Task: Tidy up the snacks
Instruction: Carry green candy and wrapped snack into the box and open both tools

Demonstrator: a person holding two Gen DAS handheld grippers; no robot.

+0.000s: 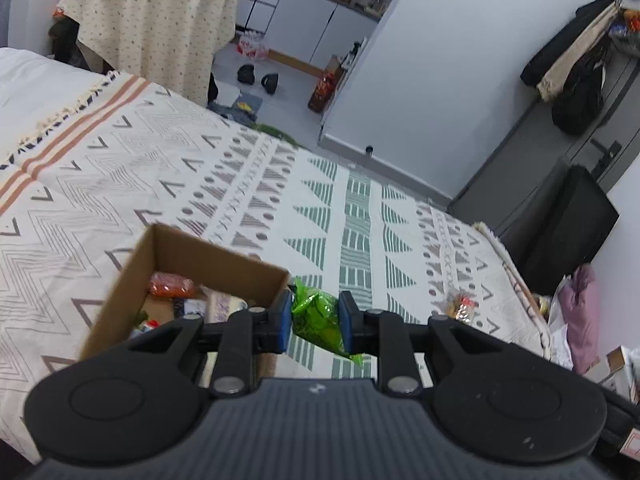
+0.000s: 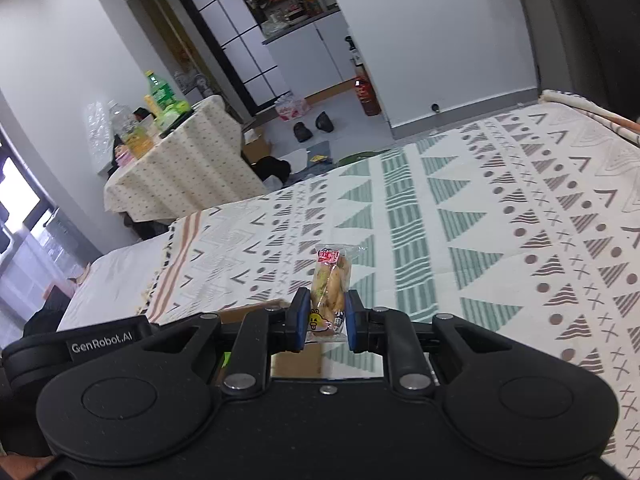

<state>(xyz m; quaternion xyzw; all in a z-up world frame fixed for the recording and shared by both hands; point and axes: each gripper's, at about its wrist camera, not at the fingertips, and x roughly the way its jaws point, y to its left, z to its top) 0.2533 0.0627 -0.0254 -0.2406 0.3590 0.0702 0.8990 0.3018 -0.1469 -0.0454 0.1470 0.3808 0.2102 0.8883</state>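
My left gripper (image 1: pixel 316 322) is shut on a green snack packet (image 1: pixel 320 318), held just right of an open cardboard box (image 1: pixel 188 250) on the patterned bed cover. The box holds several snacks, among them an orange packet (image 1: pixel 171 284). A clear snack packet (image 1: pixel 460 306) lies on the cover to the right. My right gripper (image 2: pixel 328 318) is shut on a clear packet of yellowish snacks with a red label (image 2: pixel 330 284), held upright above the bed. A corner of the cardboard box (image 2: pixel 256 312) shows just below and left of the right gripper.
The patterned cover (image 1: pixel 280 184) spans the bed. A cloth-covered table (image 2: pixel 180 160) with bottles stands beyond the bed. Shoes (image 1: pixel 256 76) and a red bag lie on the floor. A black case (image 1: pixel 568 224) and a pink bag (image 1: pixel 580 312) sit by the bed's right edge.
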